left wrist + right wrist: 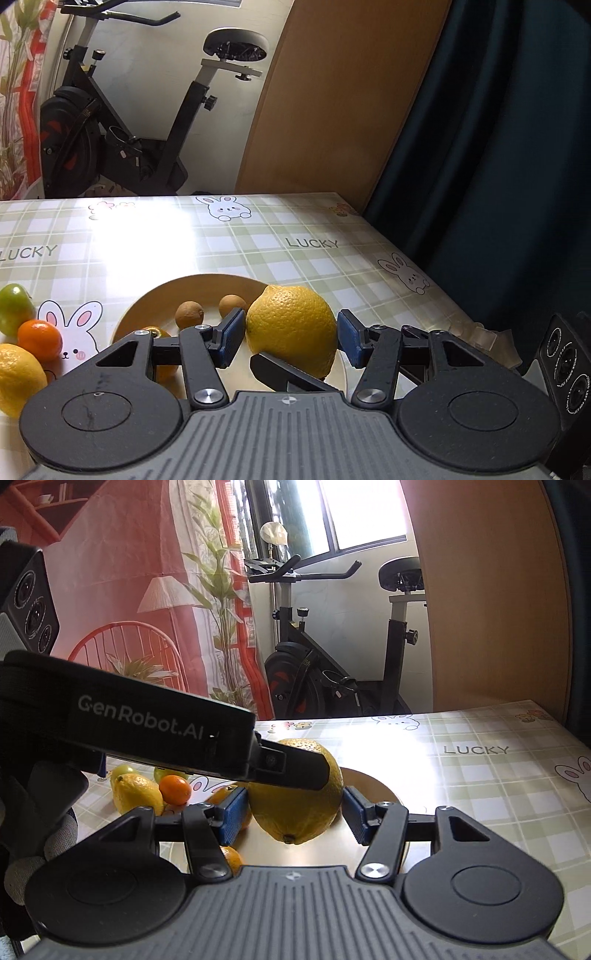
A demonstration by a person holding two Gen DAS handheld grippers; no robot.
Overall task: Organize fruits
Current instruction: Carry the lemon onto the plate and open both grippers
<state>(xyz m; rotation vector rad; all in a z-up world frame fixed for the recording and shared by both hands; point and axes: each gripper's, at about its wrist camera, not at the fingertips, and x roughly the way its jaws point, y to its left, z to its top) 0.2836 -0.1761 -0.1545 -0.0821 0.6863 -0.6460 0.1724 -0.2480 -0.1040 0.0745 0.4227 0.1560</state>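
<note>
Large lemon (pixel 291 330) hanging over tan plate (pixel 207 286), long axis tilted, nub end pointing down. Left gripper (pixel 291 334) and right gripper (pixel 295 810) both pinching it between blue pads.

1. The lemon (pixel 291 328) between the blue pads (pixel 232 338) is bright yellow.
2. The plate (pixel 207 286) is tan-gold.
3. Two small round fruits (pixel 189 314) on the plate are brown.
4. The tablecloth (pixel 258 243) is pale green and white plaid, printed with white rabbits and grey "LUCKY" lettering.
5. Beside the plate lie an orange mandarin (pixel 40 339), a green fruit (pixel 14 306) and a second yellow lemon (pixel 18 378).
6. The curtain (pixel 498 147) is dark teal.
</note>
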